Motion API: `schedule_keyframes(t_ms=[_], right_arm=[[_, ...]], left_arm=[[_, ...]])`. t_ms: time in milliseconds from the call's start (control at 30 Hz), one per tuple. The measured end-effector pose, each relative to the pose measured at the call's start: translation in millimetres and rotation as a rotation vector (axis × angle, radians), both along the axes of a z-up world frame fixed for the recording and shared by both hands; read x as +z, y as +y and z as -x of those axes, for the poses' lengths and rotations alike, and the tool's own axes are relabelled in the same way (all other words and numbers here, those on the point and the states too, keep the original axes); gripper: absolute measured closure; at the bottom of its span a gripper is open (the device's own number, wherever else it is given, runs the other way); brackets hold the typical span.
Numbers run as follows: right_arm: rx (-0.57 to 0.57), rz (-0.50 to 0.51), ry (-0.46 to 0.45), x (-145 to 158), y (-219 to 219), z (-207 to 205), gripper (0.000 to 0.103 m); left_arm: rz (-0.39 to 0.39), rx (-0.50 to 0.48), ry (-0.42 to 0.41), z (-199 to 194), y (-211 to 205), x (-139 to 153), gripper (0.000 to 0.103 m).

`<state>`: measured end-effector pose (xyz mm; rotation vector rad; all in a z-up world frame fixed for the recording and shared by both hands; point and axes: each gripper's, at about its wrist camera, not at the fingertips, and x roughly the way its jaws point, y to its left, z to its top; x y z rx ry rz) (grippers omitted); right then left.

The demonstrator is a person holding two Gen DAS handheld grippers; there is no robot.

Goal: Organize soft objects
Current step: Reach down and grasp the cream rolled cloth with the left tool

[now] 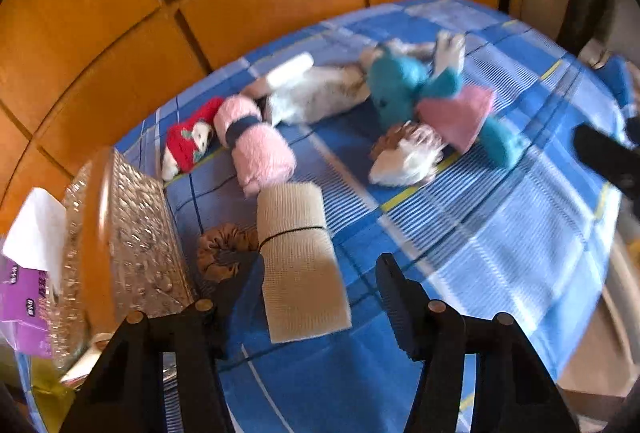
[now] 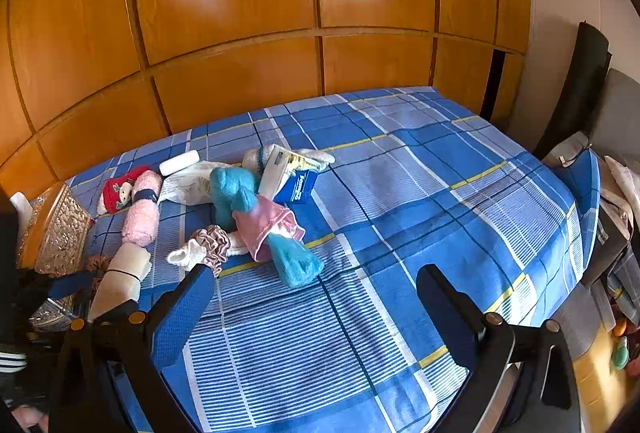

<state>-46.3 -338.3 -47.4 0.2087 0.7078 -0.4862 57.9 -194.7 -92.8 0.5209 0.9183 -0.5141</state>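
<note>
Blue plaid bed sheet (image 2: 420, 193); teal doll (image 2: 240, 193) in pink; pink towel roll (image 2: 142, 213); cream roll (image 1: 298, 261); red plush (image 2: 120, 189) at nine o'clock.

A rolled cream cloth (image 1: 298, 257), bound round its middle by a thin dark band, lies on the blue plaid bedspread (image 1: 500, 233), one end raised. Touching its left side sits a brown ruffled scrunchie (image 1: 224, 251). Farther back lies a pink fluffy towel roll (image 1: 256, 145) with a dark band round it, and against its far end a small red knitted toy (image 1: 188, 143) with a white face. A teal plush doll (image 1: 424, 101) in a pink skirt sprawls on its side near the middle. Just in front of it rest a white sock and a pinkish-brown scrunchie (image 1: 408, 153), bunched together. Behind the doll lies crumpled white cloth (image 1: 316, 95).
</note>
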Motion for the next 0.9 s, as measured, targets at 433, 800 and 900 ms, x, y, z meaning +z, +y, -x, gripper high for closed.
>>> schedule_keyframes(t_ms=[433, 800, 900], right_arm=[[0.031, -0.019, 0.034, -13.3, 0.9, -6.1, 0.004], [0.150, -0.087, 0.083, -26.8, 19.4, -17.0, 0.011], [0.162, -0.095, 0.088, -27.2, 23.4, -18.9, 0.011]], left_arm=[[0.187, -0.069, 0.018, 23.1, 52.2, 1.7, 0.094], [0.265, -0.162, 0.048, 51.9, 94.4, -1.4, 0.089], [0.253, -0.182, 0.066, 49.6, 89.7, -2.9, 0.067]])
